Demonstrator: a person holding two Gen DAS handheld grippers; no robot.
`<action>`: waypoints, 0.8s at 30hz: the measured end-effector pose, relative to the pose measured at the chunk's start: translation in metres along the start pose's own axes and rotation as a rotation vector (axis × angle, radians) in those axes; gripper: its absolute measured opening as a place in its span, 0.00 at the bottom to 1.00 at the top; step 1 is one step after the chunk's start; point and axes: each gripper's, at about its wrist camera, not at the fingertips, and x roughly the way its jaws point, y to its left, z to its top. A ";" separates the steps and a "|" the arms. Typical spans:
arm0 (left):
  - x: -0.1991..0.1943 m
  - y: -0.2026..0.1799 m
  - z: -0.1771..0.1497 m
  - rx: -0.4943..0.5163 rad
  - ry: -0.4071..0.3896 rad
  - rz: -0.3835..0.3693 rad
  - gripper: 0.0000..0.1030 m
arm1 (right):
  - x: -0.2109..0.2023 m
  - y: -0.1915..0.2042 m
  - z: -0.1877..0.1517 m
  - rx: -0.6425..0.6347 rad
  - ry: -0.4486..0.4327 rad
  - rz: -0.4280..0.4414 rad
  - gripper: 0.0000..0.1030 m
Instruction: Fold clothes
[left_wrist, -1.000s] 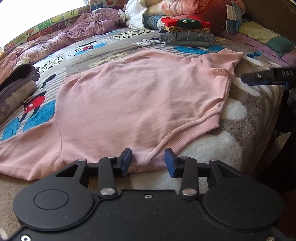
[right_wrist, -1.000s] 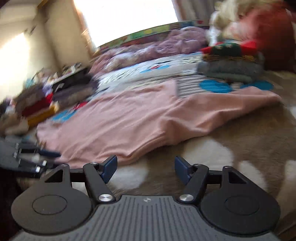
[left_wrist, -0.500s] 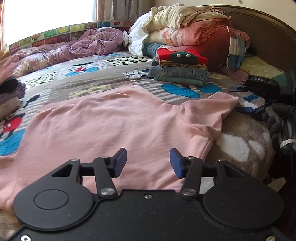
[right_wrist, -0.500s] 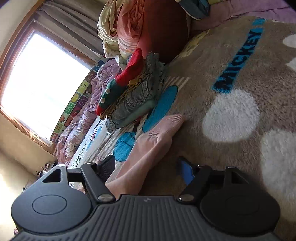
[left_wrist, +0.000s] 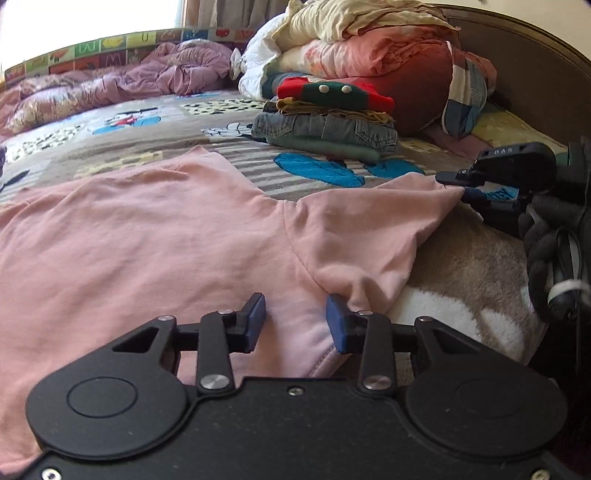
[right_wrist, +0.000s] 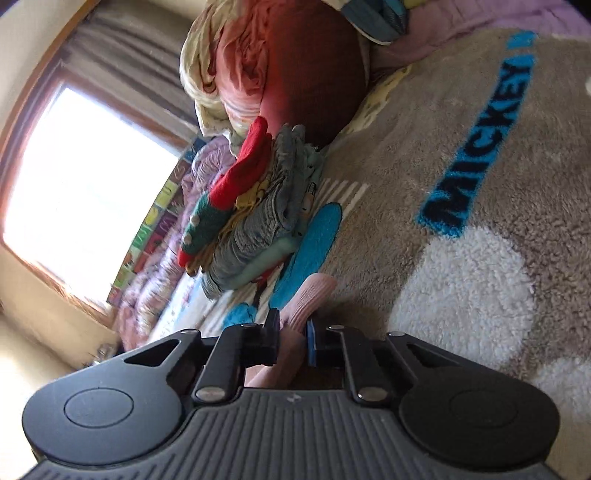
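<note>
Across the bed's patterned blanket (left_wrist: 461, 266) a pink sweatshirt (left_wrist: 155, 240) lies spread flat, filling the space ahead of the left tool (left_wrist: 295, 319). That tool hangs low over the garment near its underarm seam, its 2 blue pads (left_wrist: 338, 325) apart with pink cloth lying between them but not pinched; its jaws have just been closing a little. Off to that tool's right, the sleeve runs out to its cuff (right_wrist: 306, 299), and there the right tool (right_wrist: 291, 341) is rolled on its side and clamped on the ribbed cuff end (its jaws have just closed on it, cloth filling the narrow gap). A hand in a dark glove (left_wrist: 543, 251) holds that right tool at the blanket's edge. Beyond the sweatshirt, ahead of both tools, a stack of folded clothes (left_wrist: 328, 122) sits on the blanket, with a red-and-green knit on top and denim beneath. Behind the stack rises a heap of bedding (left_wrist: 373, 55) against the headboard (left_wrist: 535, 66), and a crumpled mauve quilt (left_wrist: 122, 85) lies farther off under the bright window.
</note>
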 end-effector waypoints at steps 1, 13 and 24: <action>-0.001 -0.003 -0.003 0.029 -0.007 0.007 0.34 | 0.000 -0.003 0.003 0.013 -0.005 0.000 0.14; -0.007 -0.005 -0.012 0.099 -0.011 0.022 0.35 | -0.004 -0.010 0.014 0.049 -0.020 -0.009 0.53; -0.007 -0.008 -0.014 0.095 -0.016 0.033 0.35 | 0.009 0.017 -0.006 -0.145 0.042 -0.006 0.10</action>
